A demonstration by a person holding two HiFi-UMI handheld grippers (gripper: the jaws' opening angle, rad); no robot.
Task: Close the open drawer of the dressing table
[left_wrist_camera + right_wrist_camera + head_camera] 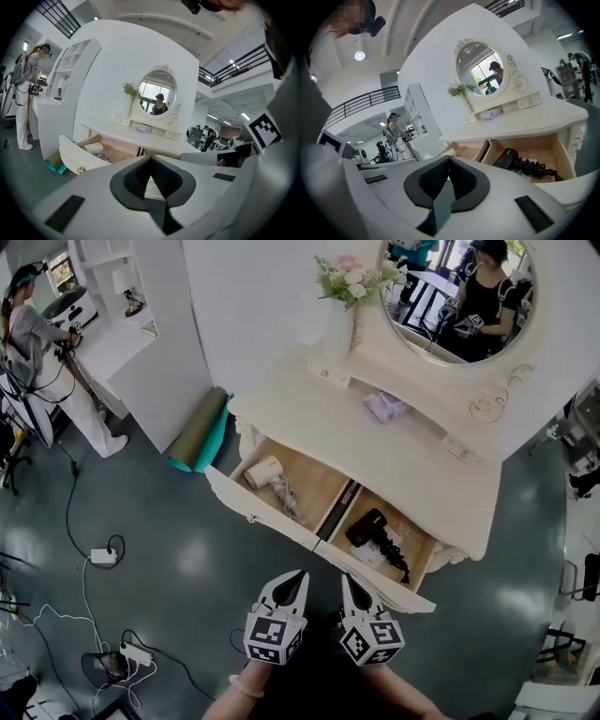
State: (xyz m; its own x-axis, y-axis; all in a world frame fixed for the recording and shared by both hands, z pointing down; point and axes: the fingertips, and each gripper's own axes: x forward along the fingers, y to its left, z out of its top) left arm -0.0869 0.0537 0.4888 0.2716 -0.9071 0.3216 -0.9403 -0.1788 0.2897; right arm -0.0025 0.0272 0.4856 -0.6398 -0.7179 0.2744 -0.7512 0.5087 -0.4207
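The left claw and the right claw are both seen clenched, with nothing caught between the jaws. They are held side by side, on the near side of the drawer and apart from it. The drawer is found pulled out of the white desk toward the near side. A white hair dryer is laid in its left compartment, a black hair dryer in the right. A vase of flowers is stood at the desk's far left, beside the round mirror.

Flower vase; green roll, power strip on floor.
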